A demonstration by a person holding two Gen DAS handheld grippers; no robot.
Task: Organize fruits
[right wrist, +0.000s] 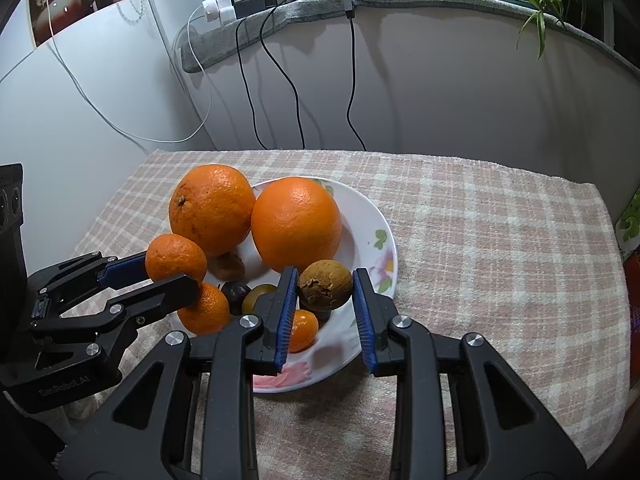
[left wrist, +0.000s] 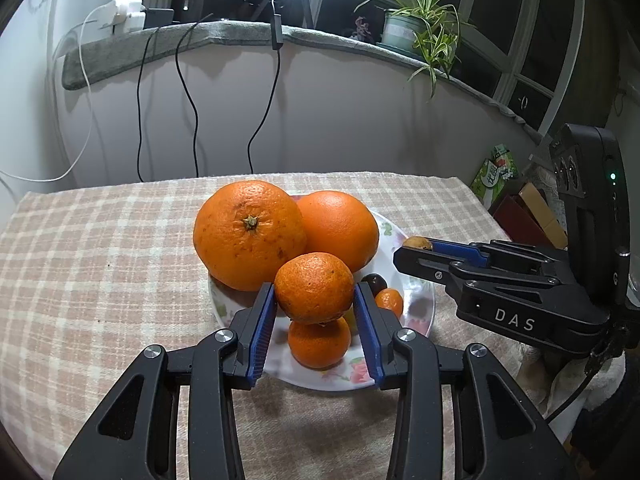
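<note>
A white flowered plate (left wrist: 420, 292) (right wrist: 372, 216) on the checked cloth holds two large oranges (left wrist: 250, 234) (left wrist: 340, 228), a tangerine (left wrist: 319, 343), a small kumquat (left wrist: 390, 301) and dark small fruits (left wrist: 375, 282). My left gripper (left wrist: 314, 298) is shut on a tangerine (left wrist: 314, 287) and holds it above the plate; it also shows in the right wrist view (right wrist: 176, 258). My right gripper (right wrist: 325, 286) is shut on a brown wrinkled round fruit (right wrist: 325, 285), held over the plate's near right side.
The table's checked cloth (right wrist: 500, 240) spreads right of the plate. Cables (left wrist: 192, 100) hang down the wall behind. A potted plant (left wrist: 416, 28) stands on the sill. Boxes (left wrist: 528, 212) lie off the table's right edge.
</note>
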